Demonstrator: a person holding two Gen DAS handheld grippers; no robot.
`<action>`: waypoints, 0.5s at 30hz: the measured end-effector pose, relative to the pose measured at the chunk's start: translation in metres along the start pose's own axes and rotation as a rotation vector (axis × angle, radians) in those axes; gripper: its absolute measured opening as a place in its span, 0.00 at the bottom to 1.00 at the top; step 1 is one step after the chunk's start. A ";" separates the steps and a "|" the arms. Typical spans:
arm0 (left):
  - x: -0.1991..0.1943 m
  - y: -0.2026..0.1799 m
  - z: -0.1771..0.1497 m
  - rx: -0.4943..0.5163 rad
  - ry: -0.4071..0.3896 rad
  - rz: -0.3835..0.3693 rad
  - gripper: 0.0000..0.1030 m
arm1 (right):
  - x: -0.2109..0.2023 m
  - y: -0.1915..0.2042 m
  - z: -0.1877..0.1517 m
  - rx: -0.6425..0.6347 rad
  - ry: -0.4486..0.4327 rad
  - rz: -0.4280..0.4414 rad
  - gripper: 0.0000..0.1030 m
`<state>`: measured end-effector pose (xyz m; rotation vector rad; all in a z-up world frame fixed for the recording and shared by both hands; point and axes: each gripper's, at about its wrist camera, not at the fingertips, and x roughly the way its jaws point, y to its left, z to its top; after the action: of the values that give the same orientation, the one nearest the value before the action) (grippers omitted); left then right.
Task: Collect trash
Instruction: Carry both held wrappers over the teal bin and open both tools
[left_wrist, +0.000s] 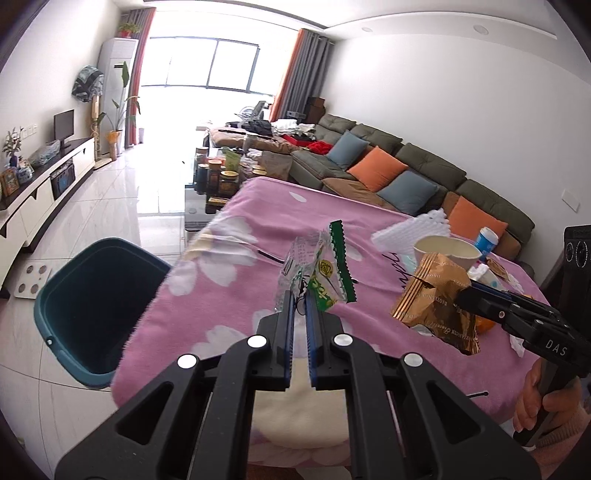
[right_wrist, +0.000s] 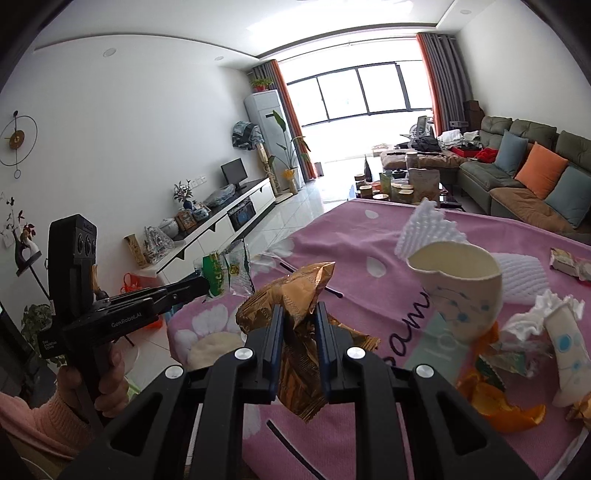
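My left gripper (left_wrist: 300, 297) is shut on a clear and green snack wrapper (left_wrist: 325, 273) and holds it above the pink flowered tablecloth (left_wrist: 236, 280), to the right of the teal bin (left_wrist: 92, 310). My right gripper (right_wrist: 299, 314) is shut on a crumpled gold wrapper (right_wrist: 295, 295) and holds it above the table. In the left wrist view the gold wrapper (left_wrist: 432, 295) hangs at the right. In the right wrist view the green wrapper (right_wrist: 227, 273) shows at the left.
On the tablecloth (right_wrist: 369, 229) lie a torn paper cup (right_wrist: 461, 280), white foam netting (right_wrist: 428, 225), crumpled tissue (right_wrist: 543, 314), orange peel (right_wrist: 495, 402) and a small packet (right_wrist: 569, 262). The bin stands on the floor off the table's left edge. A sofa (left_wrist: 406, 162) lies beyond.
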<state>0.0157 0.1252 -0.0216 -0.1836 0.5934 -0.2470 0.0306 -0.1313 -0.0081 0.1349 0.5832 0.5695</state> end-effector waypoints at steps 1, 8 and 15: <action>-0.005 0.012 0.002 -0.016 -0.009 0.026 0.06 | 0.009 0.007 0.006 -0.015 0.002 0.019 0.15; -0.030 0.089 0.014 -0.110 -0.045 0.195 0.06 | 0.076 0.055 0.048 -0.078 0.042 0.168 0.15; -0.040 0.160 0.017 -0.190 -0.030 0.302 0.06 | 0.141 0.101 0.069 -0.124 0.112 0.256 0.15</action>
<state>0.0217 0.2908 -0.0257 -0.2772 0.6066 0.1045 0.1185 0.0332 0.0092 0.0607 0.6421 0.8642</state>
